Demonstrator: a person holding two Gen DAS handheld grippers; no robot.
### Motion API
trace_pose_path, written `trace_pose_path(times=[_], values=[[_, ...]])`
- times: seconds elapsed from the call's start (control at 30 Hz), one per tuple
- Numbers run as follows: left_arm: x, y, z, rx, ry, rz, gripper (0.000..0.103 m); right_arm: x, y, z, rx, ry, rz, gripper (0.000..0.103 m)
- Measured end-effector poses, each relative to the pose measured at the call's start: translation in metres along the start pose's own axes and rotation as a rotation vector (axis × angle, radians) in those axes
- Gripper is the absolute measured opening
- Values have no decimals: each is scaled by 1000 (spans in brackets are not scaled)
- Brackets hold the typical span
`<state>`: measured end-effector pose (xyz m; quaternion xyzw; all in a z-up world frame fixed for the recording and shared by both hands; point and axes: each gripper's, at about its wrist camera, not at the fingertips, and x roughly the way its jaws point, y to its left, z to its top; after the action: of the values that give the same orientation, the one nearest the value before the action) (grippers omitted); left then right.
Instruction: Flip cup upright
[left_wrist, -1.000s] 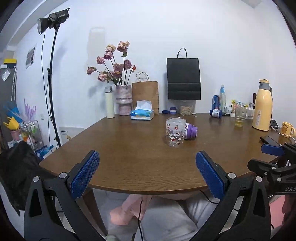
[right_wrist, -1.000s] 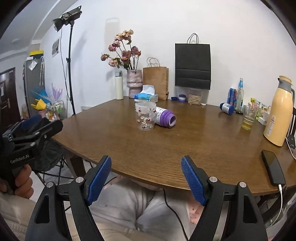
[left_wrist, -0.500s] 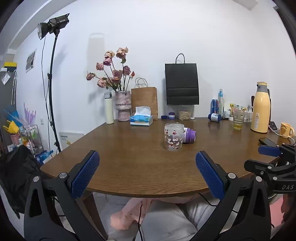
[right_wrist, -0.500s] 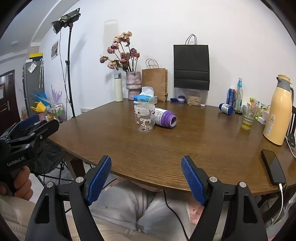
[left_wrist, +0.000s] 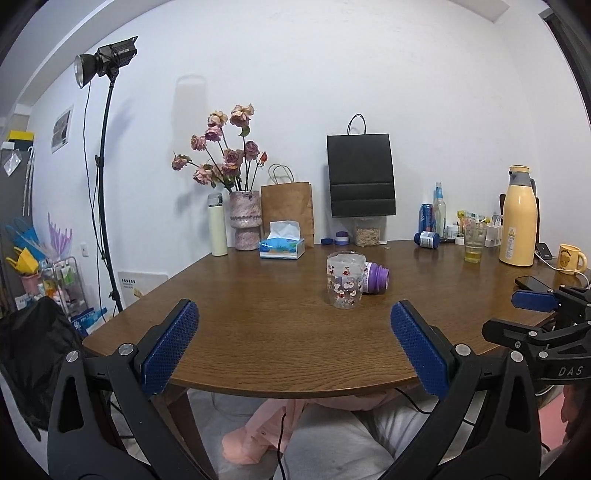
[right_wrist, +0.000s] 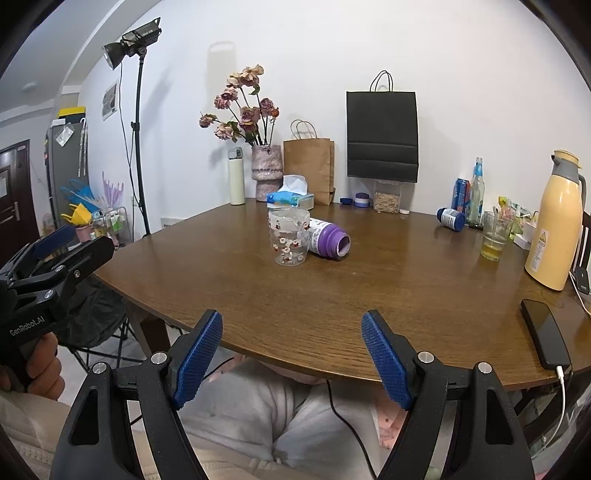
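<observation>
A clear plastic cup (left_wrist: 344, 279) with red cartoon prints stands mouth up on the brown table (left_wrist: 258, 332), also in the right wrist view (right_wrist: 289, 236). A purple bottle (left_wrist: 375, 277) lies on its side just behind and right of it, also in the right wrist view (right_wrist: 328, 242). My left gripper (left_wrist: 295, 349) is open and empty, held off the table's near edge. My right gripper (right_wrist: 291, 354) is open and empty, also off the near edge. Both are well short of the cup.
Along the back stand a flower vase (left_wrist: 244, 219), white flask (left_wrist: 218, 225), tissue box (left_wrist: 282, 245), brown bag (left_wrist: 288, 210) and black bag (left_wrist: 360, 173). At right are a yellow thermos (right_wrist: 557, 221), glass of liquid (right_wrist: 494, 240), blue bottle (right_wrist: 451, 218) and phone (right_wrist: 546, 332). A light stand (left_wrist: 105, 147) stands left.
Both grippers have tilted slightly, so the table and cup sit lower in both views. The cup and bottle have not moved. Both grippers stay open.
</observation>
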<state>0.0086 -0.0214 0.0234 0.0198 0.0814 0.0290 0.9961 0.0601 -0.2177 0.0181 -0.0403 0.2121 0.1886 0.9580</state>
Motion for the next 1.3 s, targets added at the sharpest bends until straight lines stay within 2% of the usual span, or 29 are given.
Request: trace_pose_path(times=[1.3], values=[[-5, 2, -1, 6, -12, 2, 103, 1, 1, -1, 1, 7, 24, 83]])
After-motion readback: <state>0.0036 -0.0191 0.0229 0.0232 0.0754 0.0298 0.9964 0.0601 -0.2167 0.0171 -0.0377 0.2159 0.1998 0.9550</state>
